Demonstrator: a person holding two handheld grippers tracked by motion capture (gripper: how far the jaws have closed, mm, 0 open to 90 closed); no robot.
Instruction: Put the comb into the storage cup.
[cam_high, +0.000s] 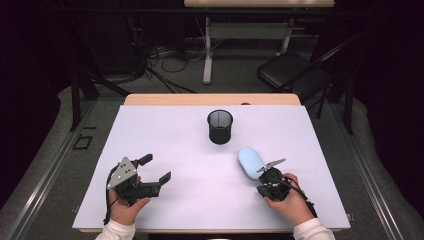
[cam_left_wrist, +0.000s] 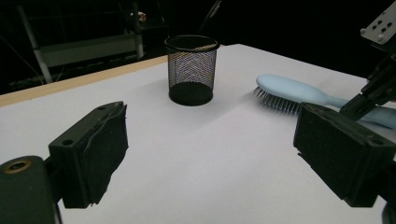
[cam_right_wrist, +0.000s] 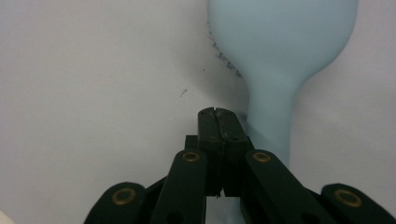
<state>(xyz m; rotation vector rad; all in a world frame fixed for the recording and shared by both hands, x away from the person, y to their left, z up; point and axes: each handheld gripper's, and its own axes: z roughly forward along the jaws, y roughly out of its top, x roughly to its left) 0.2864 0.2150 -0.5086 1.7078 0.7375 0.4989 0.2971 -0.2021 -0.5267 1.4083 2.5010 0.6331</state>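
A light blue hairbrush (cam_high: 250, 161) lies bristles down on the white table sheet (cam_high: 175, 130), right of centre. My right gripper (cam_high: 263, 176) hovers at its handle end, jaws shut flat against each other with nothing between them. In the right gripper view the shut tips (cam_right_wrist: 218, 116) sit just left of the brush handle (cam_right_wrist: 273, 116). My left gripper (cam_high: 156, 168) rests at the front left, open and empty. The left gripper view looks between its wide pads (cam_left_wrist: 98, 154) at the brush (cam_left_wrist: 289, 93) and the right gripper (cam_left_wrist: 369, 93).
A black mesh pen cup (cam_high: 220, 127) stands upright at the table's middle back, also in the left gripper view as the cup (cam_left_wrist: 191, 70). Beyond the table are a dark folding chair (cam_high: 290, 70), cables on the floor and another table's legs.
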